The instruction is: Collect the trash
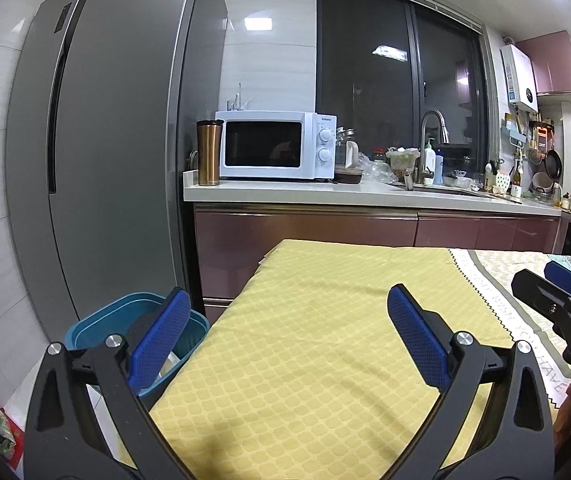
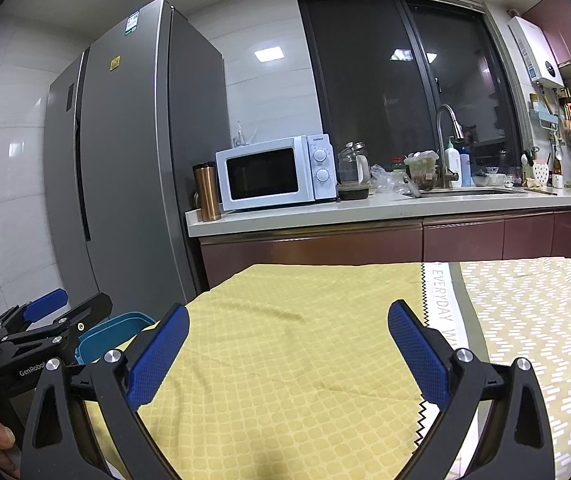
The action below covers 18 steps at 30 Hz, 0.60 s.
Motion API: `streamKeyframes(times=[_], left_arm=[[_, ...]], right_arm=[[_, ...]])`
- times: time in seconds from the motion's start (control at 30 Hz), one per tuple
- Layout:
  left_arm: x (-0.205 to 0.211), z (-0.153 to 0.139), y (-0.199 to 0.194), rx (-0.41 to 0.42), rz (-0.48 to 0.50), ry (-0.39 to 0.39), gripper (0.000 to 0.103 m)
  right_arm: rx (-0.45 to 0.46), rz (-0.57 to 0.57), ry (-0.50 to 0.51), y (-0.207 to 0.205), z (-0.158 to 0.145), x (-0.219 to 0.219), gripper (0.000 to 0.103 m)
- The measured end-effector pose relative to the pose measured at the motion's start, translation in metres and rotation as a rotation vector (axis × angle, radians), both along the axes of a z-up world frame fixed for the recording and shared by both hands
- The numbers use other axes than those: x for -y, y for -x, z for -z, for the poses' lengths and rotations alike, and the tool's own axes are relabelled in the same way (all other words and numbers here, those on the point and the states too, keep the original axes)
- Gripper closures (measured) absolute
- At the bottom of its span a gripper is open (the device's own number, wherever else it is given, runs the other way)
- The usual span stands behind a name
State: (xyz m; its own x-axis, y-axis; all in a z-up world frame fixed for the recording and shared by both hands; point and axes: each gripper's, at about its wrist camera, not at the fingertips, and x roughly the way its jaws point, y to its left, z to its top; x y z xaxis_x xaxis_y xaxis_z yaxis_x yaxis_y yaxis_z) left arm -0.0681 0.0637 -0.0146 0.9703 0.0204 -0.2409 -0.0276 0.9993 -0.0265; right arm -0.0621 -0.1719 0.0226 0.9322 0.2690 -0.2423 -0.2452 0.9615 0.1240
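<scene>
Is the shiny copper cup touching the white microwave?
Apart. In the right wrist view a strip of pale wall and countertop shows between the tall copper travel mug and the white microwave.

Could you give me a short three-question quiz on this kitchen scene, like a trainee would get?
1. True or false: the left gripper is shut on a piece of trash.
2. Where does the blue bin stand? A) on the counter B) on the floor beside the yellow cloth's left edge C) inside the sink
3. Fill in: the copper tumbler stands between the fridge and the ____.

Key: 1 false, both it and the right gripper are open and empty. 2 B. 3 microwave.
</scene>
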Motion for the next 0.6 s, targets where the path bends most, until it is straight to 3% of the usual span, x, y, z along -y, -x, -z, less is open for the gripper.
streamKeyframes(times=[0.6], left_arm=[[0.0010, 0.0000, -0.0047, 0.017, 0.014, 0.007, 0.006]], right_arm=[[0.014, 0.006, 0.007, 0.0013, -0.0042, 0.0022, 0.007]])
